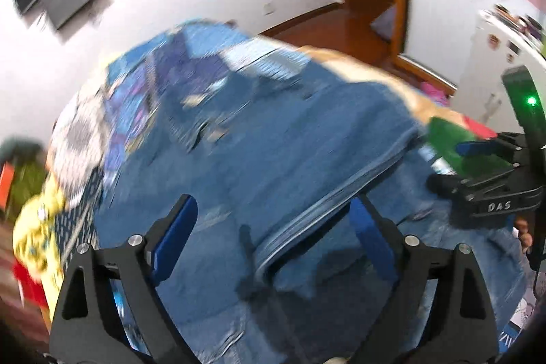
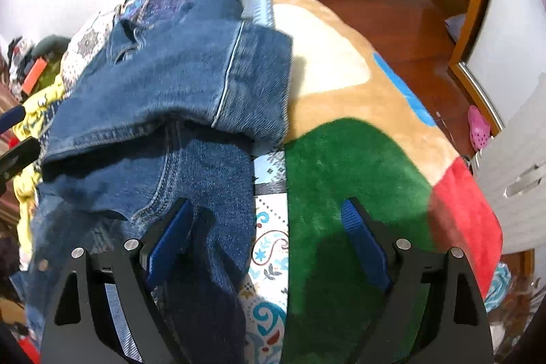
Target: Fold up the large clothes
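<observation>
Two spread claws over one pair of jeans, folded.

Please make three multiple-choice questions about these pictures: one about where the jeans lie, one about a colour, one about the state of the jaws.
1. Where do the jeans lie?
A. on the wooden floor
B. on the bed, beside the plush blanket
C. on a chair

2. What colour is the blanket patch just ahead of the right gripper?
A. green
B. purple
C. black

3. How do the jaws of the left gripper stand?
A. shut on the jeans
B. shut on nothing
C. open

Answers:
1 B: the denim lies on the patterned bedcover, with the blanket to its right.
2 A: a green patch lies past the right finger.
3 C: the blue pads stand wide apart over the denim.
</observation>
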The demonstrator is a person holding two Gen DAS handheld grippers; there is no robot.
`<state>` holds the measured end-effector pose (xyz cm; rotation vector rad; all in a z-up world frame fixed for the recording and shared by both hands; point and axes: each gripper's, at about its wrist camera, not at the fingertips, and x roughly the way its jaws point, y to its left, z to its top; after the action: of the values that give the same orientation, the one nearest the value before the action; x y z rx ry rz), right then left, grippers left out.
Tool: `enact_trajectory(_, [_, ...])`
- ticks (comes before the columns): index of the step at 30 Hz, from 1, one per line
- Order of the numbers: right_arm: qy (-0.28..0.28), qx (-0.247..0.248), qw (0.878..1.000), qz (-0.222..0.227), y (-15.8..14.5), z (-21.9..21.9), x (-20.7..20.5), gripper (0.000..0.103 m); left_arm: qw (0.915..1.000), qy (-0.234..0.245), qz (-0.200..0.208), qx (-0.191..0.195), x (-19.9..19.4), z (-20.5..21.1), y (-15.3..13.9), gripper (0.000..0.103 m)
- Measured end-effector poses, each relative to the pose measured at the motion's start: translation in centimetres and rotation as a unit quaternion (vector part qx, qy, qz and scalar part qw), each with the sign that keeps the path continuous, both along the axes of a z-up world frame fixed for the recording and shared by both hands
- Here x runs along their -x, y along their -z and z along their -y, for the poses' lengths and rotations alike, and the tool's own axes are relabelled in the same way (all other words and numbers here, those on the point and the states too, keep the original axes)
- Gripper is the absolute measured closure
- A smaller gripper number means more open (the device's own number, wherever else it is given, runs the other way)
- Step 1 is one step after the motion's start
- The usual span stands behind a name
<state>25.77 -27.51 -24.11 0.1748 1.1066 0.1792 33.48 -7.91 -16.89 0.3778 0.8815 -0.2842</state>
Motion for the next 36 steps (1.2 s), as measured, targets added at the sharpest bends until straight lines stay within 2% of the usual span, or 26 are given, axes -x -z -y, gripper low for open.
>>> enact_trajectory(3, [0.004,-0.008,1.0,0.013,-1.0,0.6,0.5,0.016,0.9992,0.037,-0.008,-0.016,-0.7,3.0,0.7,0.012])
enact_trajectory(7, [0.001,-0.007,1.0,0.022,-1.6,0.8,0.5,0.015,0.9938,0.085,-0.016,-0.069,-1.8,6.6,4.1,0.012])
enact_trajectory(9, [0.0,-0.005,1.0,0.021,-1.4,1.1,0.4,0.015,0.991,0.095,-0.023,-0.091,-2.5,7.8,5.8,0.023])
enact_trajectory(10, [0.0,-0.004,1.0,0.02,-1.3,1.2,0.3,0.015,0.9902,0.096,-0.027,-0.097,-2.9,8.2,6.4,0.036])
enact_trajectory(11, [0.002,-0.003,1.0,0.016,-1.1,1.3,0.2,0.015,0.9902,0.094,-0.028,-0.099,-3.4,8.5,6.7,0.045])
enact_trajectory(12, [0.003,-0.003,1.0,0.013,-0.9,1.4,0.1,0.015,0.9919,0.091,-0.026,-0.085,-4.0,8.6,6.6,0.049])
enact_trajectory(14, [0.004,-0.004,1.0,0.006,-0.6,1.4,-0.2,0.015,0.9947,0.085,-0.029,-0.049,-4.4,8.6,5.7,0.07])
enact_trajectory(16, [0.001,-0.006,1.0,0.003,-0.6,1.4,-0.3,0.015,0.9969,0.074,-0.028,-0.006,-4.9,7.9,4.3,0.078])
enact_trajectory(17, [-0.001,-0.006,1.0,0.002,-0.6,1.4,-0.3,0.015,0.9972,0.069,-0.025,0.013,-5.1,7.4,3.6,0.084])
enact_trajectory(21, [-0.017,-0.007,1.0,0.011,-1.4,-0.1,-1.4,0.015,0.996,0.041,-0.011,0.079,-5.6,4.4,0.1,0.087])
enact_trajectory(26, [-0.056,-0.014,0.998,0.028,-2.3,-3.0,-3.5,0.015,0.9919,-0.018,0.024,0.124,-4.9,-1.3,-3.4,0.088])
enact_trajectory(28, [-0.064,-0.002,0.998,0.025,-2.0,-4.1,-4.5,0.015,0.9898,-0.052,0.038,0.127,-4.5,-4.3,-4.1,0.088])
enact_trajectory(33, [-0.048,0.038,0.998,0.011,-0.6,-4.6,-6.2,0.016,0.9802,-0.146,0.033,0.129,-2.8,-13.3,-2.8,0.088])
enact_trajectory(36, [-0.045,0.017,0.999,-0.006,0.3,-3.6,-6.5,0.016,0.975,-0.189,0.017,0.116,-1.6,-17.5,-0.5,0.088])
